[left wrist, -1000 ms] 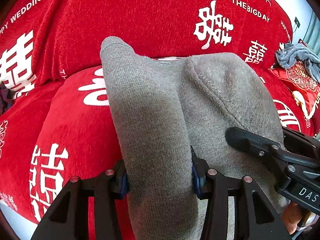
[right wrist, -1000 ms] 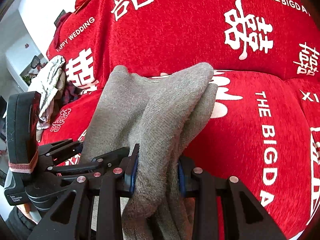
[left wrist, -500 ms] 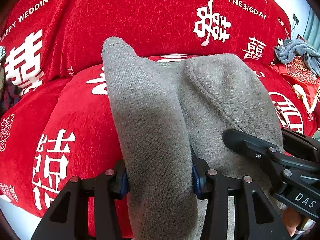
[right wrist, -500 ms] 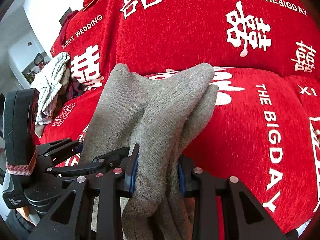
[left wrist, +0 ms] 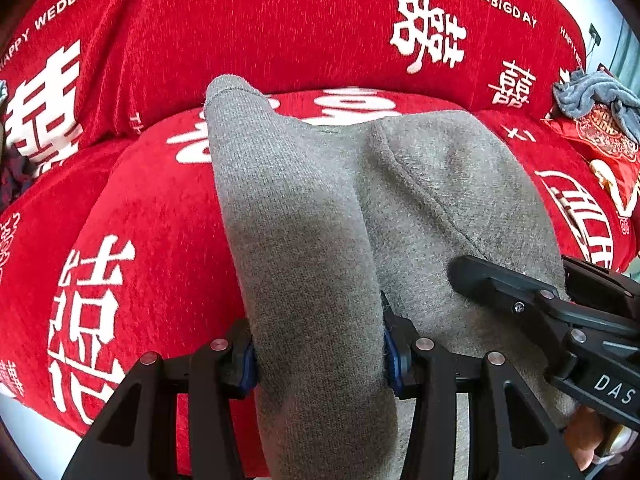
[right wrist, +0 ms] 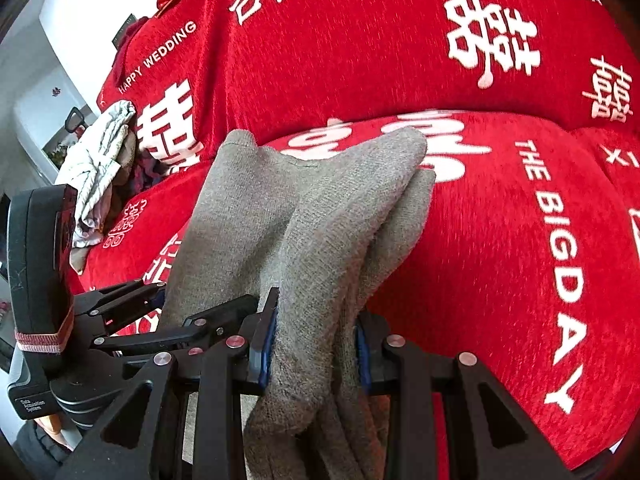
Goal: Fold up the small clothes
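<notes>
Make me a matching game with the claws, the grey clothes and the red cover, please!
Things:
1. left claw
2. grey garment
3. red cover
4. blue-grey cloth

Facts:
A. printed with white letters and signs
B. lying crumpled far off at the right edge, in the left claw's view
C. shut on a fold of grey fabric
D. held by both claws, draped over the red seat

Pairs: 1-C, 2-D, 3-A, 4-B

The right claw is shut on the same garment too.
</notes>
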{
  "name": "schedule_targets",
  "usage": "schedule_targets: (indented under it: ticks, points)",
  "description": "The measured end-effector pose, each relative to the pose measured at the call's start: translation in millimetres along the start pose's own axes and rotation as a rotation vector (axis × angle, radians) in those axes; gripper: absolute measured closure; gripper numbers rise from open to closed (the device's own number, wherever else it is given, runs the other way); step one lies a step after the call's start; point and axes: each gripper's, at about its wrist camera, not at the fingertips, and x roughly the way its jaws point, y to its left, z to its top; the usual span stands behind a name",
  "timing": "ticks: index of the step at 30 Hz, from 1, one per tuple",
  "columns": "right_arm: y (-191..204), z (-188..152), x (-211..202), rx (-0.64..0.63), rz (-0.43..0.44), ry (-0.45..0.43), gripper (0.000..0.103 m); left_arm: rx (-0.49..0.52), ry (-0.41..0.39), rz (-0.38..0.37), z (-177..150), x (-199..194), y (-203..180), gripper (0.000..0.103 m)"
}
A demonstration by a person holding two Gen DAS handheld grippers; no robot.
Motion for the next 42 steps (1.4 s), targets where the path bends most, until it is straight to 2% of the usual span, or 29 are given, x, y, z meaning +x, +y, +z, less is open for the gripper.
schedule_targets:
  ticks: [8,12,13,16,19,22,25,28,33,34,35,36,39,42]
  points:
    - [-15.9,-10.8,9.9,0.032,0.007,0.023,0.069,-0.035,-0.003,-0.038,-10.8,10.3,11.4,0.051]
    - [-28.6,-15.5,15.7,0.071,0.014,0.044,0.063,-0.051,-0.011,-0.032,-15.2,12.0,16.1,0.033]
    - [-31.4,-16.2,16.1,0.081,0.017,0.049,0.058,-0.055,-0.010,-0.030,-16.3,11.1,17.7,0.028]
    - [-41.3,-17.7,9.7,0.118,0.024,0.052,0.056,-0.071,-0.023,-0.042,-18.9,1.3,24.0,0.028]
    - [-46.2,-19.8,-11.7,0.124,0.007,-0.004,0.056,-0.072,-0.077,-0.043,-21.3,-16.5,30.5,0.028]
    - [-43.6,-19.3,-35.1,0.088,-0.031,-0.086,0.056,-0.050,-0.104,-0.023,-18.7,-24.9,27.0,0.028]
    - [-33.5,-14.4,-43.6,0.044,-0.022,-0.113,0.056,0.004,-0.128,0.109,-16.0,-21.9,15.4,0.028]
    - [-14.8,-15.1,-41.8,-0.040,0.005,-0.100,0.056,0.006,-0.134,0.158,-15.7,-16.4,15.8,0.028]
    - [5.6,-36.5,-25.1,-0.162,0.024,-0.025,0.056,-0.039,-0.118,0.131,-25.5,-5.2,32.9,0.026]
    - [5.3,-40.8,-20.5,-0.173,0.011,-0.015,0.056,-0.045,-0.113,0.130,-27.2,-1.5,35.0,0.021]
    - [3.4,-46.2,-15.5,-0.186,0.001,-0.008,0.056,-0.054,-0.114,0.144,-28.1,2.1,37.3,0.011]
    - [1.5,-50.1,-13.2,-0.195,-0.006,-0.011,0.056,-0.061,-0.117,0.142,-28.7,3.6,39.6,0.008]
    - [1.4,-53.6,-17.4,-0.208,-0.009,-0.030,0.056,-0.096,-0.103,0.083,-24.8,1.0,48.0,0.008]
    - [13.4,-60.3,-36.7,-0.261,-0.015,-0.063,0.056,-0.106,-0.131,0.087,-22.5,-8.7,54.4,0.008]
